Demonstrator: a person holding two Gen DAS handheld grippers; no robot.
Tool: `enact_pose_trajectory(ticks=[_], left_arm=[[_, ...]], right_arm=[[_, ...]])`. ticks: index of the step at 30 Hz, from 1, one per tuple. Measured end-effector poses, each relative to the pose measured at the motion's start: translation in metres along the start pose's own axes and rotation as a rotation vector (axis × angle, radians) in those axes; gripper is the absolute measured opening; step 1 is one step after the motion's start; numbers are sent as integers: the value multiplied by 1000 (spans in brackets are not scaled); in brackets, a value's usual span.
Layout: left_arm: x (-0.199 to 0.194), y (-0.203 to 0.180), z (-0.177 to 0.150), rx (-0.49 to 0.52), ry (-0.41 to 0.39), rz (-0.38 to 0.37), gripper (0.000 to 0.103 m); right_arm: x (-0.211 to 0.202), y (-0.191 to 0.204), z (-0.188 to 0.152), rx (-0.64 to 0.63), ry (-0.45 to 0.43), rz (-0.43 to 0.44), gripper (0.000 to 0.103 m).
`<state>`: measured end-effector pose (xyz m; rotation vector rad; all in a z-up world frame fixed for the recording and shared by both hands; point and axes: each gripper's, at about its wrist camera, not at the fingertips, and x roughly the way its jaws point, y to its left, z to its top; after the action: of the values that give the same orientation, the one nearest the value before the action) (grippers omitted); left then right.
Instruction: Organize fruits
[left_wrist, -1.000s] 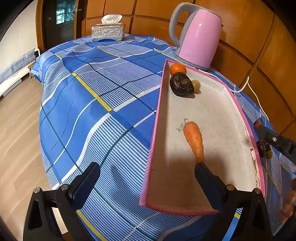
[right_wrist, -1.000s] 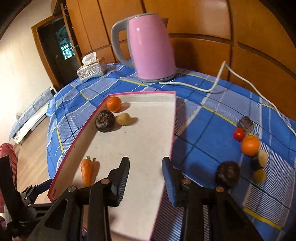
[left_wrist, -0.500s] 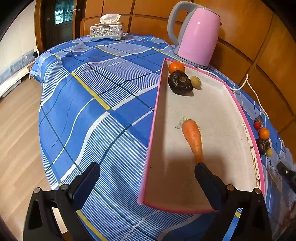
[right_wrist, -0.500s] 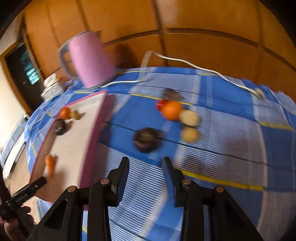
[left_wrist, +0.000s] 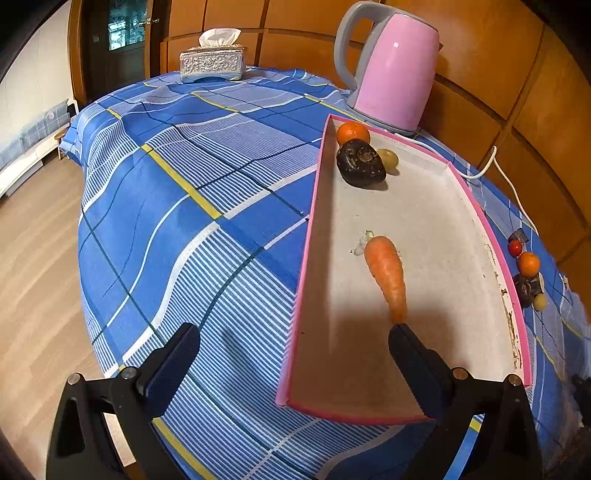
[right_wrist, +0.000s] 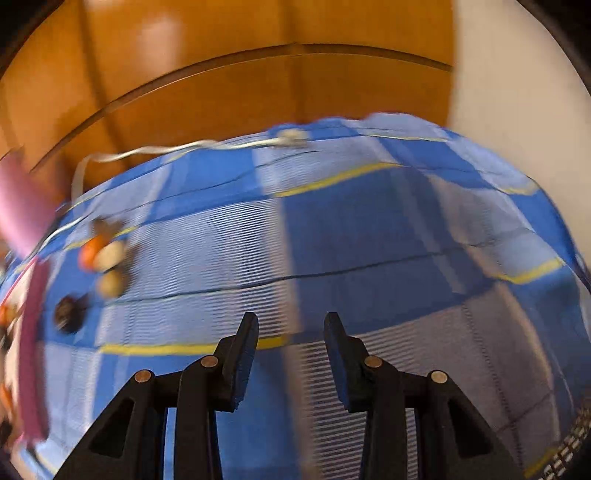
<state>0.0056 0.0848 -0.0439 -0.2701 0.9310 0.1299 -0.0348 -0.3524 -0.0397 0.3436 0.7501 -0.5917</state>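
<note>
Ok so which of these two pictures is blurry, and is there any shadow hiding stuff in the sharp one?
Right wrist view: heavily motion-smeared, the loose fruits and checked tablecloth streaked, only the right tongs crisp. Left wrist view: sharp, with fisheye bending; a dark shadow covers the near end of the pink tray, reaching the carrot tip beside the left tongs.

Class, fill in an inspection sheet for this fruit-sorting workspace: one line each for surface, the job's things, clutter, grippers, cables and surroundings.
Surface: table under a blue checked cloth.
Job's things: pink-rimmed tray holds a carrot, an orange, a dark lumpy fruit and a small yellowish fruit; more fruit lies on the cloth beside the tray.
Clutter: pink kettle, tissue box.
Grippers: left gripper open and empty over the tray's near corner; right gripper open and empty over bare cloth, view blurred.
Cables: white cord trails across the cloth.
Surroundings: wooden wall panels, wood floor.
</note>
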Motion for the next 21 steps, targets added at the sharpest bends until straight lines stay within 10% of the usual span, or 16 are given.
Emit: enact_pose_trajectory(ticks=[8, 21], left_arm=[[-1, 3, 3, -6, -5, 6, 103], [-46, -33, 45, 107, -142, -107, 103]], right_arm=[[12, -50, 3, 172, -21, -220, 37], [19, -39, -1, 116, -48, -233, 66]])
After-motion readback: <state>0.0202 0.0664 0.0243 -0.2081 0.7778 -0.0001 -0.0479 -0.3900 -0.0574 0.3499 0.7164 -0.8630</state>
